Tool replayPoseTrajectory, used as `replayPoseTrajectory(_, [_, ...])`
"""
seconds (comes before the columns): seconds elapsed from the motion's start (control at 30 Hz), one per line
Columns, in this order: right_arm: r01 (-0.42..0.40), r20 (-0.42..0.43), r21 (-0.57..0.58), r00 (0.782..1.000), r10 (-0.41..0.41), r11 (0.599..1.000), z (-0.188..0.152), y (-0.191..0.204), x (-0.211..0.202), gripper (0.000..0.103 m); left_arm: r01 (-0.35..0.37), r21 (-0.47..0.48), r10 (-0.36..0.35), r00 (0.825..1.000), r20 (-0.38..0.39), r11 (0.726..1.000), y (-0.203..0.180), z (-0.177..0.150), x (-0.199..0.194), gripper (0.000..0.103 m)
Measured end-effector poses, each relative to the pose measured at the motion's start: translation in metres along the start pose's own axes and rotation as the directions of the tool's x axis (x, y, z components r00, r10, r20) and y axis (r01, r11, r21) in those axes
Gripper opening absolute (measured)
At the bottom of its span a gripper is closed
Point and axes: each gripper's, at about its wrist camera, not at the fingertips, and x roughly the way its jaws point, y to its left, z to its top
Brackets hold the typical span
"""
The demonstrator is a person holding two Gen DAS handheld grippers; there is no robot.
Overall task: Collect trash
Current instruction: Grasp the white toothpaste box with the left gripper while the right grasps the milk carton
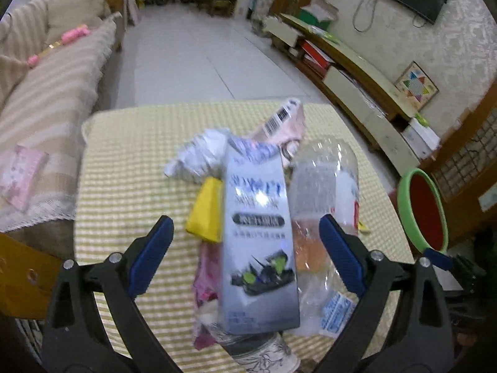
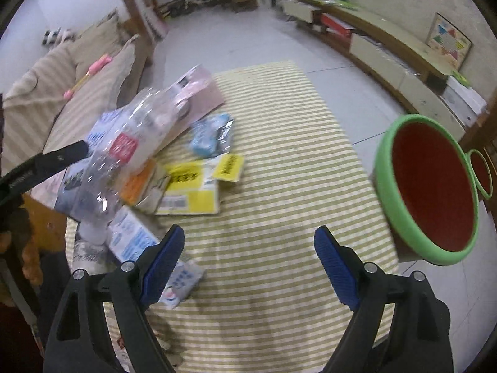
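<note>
The trash sits heaped on the striped cloth (image 2: 279, 155) over the low table, bunched toward its left side, and the tall grey carton (image 1: 259, 239) stands out in the left wrist view, upright in the middle of the pile. A clear plastic bottle (image 1: 323, 192) leans just to its right, a yellow packet (image 1: 206, 211) tucks against its left, crumpled white paper (image 1: 202, 152) lies behind, and a pink barcoded box (image 1: 284, 122) is at the far edge. The left gripper (image 1: 247, 248) hovers with its blue pads spread wide on either side of the carton and bottle; neither pad presses on them as far as the blur lets me tell. The right gripper (image 2: 248, 258) also has its jaws wide apart, with only bare cloth between them and a small blue-and-white wrapper (image 2: 183, 283) just beside its left finger (image 2: 161, 267). Farther off in the right wrist view lie a flattened yellow-and-white carton (image 2: 192, 189) and a blue pouch (image 2: 208, 136). To the right, off the table's edge, a green-rimmed red bin (image 2: 431, 186) is tilted toward us, mouth open. A striped sofa (image 1: 52, 99) runs along the left, and a long low cabinet (image 1: 351, 71) lines the right wall.
</note>
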Motion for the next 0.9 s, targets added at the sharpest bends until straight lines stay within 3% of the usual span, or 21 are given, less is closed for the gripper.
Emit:
replayPoseTrajectory(0.23, [-0.002,-0.068,-0.051,0.998,-0.002,0.999,-0.003,0.024,0.019,0.083,0.121,-0.059,-0.124,0.991,-0.057,0.991,0.01,-0.01,0.023,0.09])
replayPoseTrajectory(0.37, [-0.005,-0.091,-0.069,0.996,-0.001,0.998,-0.005,0.03,0.025,0.083,0.249,-0.167,-0.257,0.966,-0.031,0.954,0.03,-0.012,0.027,0.053])
replayPoseTrajectory(0.53, [-0.023,-0.102,-0.096,0.995,0.013,0.995,-0.002,0.04,0.032,0.083,0.284,-0.203,-0.292,0.956,-0.012,0.937,0.043,-0.014,0.026,0.052])
replayPoseTrajectory(0.9, [-0.059,-0.146,-0.155,0.989,0.036,0.986,-0.002,0.066,0.056,0.083,0.265,-0.248,-0.268,0.963,0.022,0.932,0.079,-0.018,0.01,0.052])
